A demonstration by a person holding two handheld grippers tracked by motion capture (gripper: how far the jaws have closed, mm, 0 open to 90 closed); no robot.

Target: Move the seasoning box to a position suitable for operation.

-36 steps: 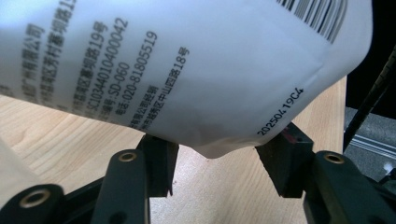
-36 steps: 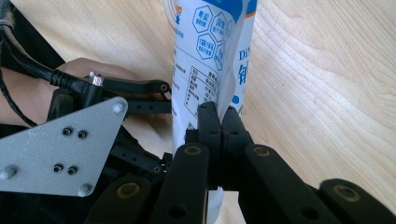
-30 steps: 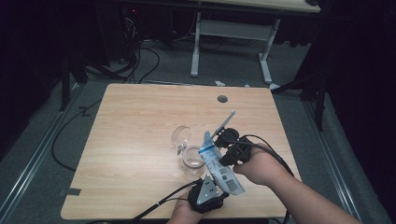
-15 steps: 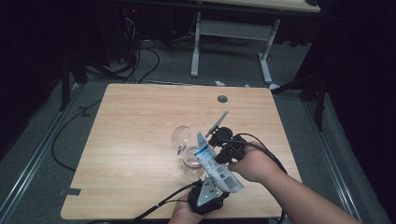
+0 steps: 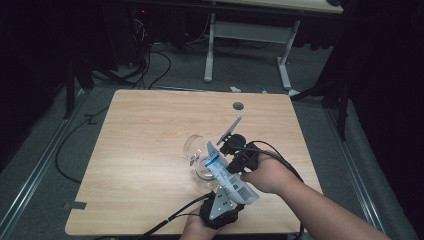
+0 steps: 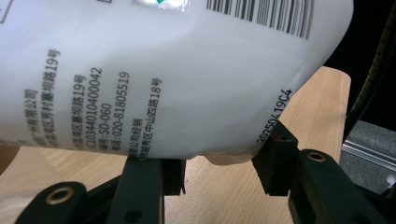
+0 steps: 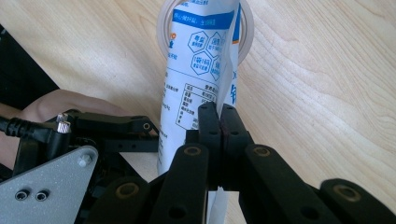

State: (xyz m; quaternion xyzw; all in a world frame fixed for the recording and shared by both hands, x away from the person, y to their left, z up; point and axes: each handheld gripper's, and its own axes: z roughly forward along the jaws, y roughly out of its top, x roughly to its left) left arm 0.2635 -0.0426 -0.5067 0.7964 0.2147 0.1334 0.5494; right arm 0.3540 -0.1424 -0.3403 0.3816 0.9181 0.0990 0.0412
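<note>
Both grippers hold a white pouch tipped over a glass

Left gripper [image 6: 219, 172] clasps the pouch [image 6: 163, 74] by its bottom edge between half-spread fingers; right gripper [image 7: 219, 123], fingers shut, pinches its side; the pouch's top sits in the glass [image 5: 197, 150] just beyond the fingertips.

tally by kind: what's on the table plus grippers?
White pouch: 1
Clear glass cups: 2 (second cup, partly behind the pouch)
Grippers: 2 (left gripper, right gripper)
Total: 5
</note>
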